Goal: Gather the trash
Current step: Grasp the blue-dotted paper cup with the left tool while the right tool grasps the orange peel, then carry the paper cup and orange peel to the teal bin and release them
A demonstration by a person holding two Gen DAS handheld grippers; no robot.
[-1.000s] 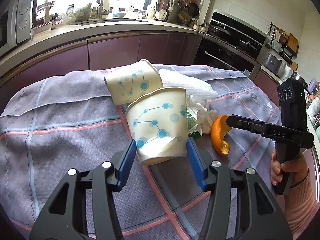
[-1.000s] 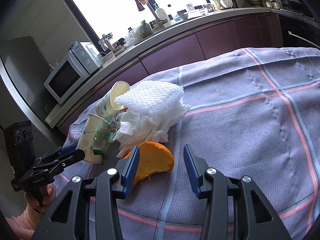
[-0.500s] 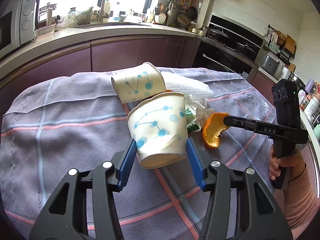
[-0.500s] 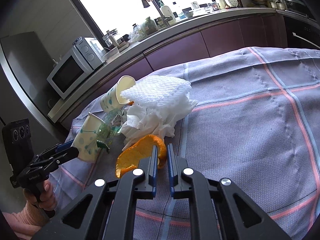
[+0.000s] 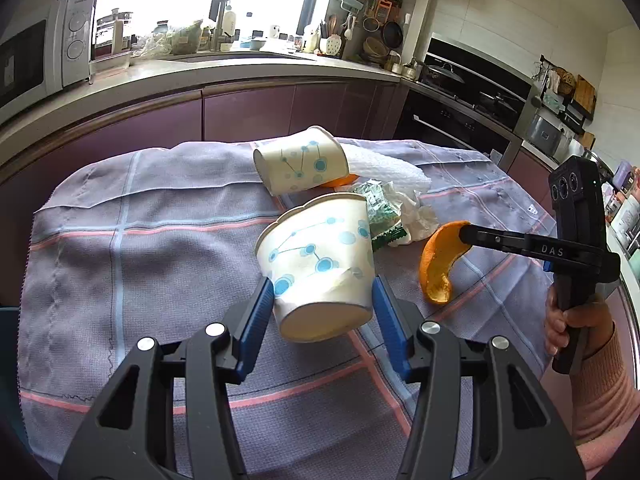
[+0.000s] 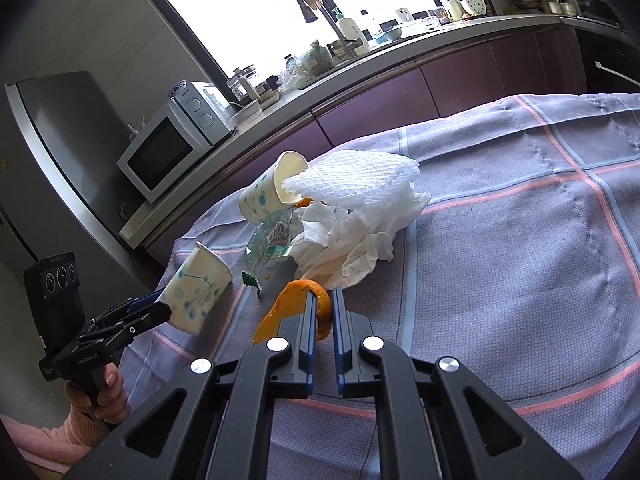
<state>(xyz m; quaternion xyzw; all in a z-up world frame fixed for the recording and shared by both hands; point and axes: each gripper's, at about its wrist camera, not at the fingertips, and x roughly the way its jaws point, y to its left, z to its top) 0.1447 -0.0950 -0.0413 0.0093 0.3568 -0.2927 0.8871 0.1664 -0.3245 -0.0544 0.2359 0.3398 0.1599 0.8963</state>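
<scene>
Left gripper (image 5: 323, 305), angled downward: jaws part-way apart, blue pads pressed on both sides of a paper cup (image 5: 320, 264). Right gripper (image 6: 321, 304), angled downward: jaws nearly together, pinching an orange peel (image 6: 294, 308). Each handle sits in a hand (image 5: 568, 326) with a pink sleeve (image 5: 604, 396).

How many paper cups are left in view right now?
2. One cup is gripped in the left tongs, above the cloth. The other cup lies on its side at the far end of the trash pile. More could be hidden under the tissues.
</scene>
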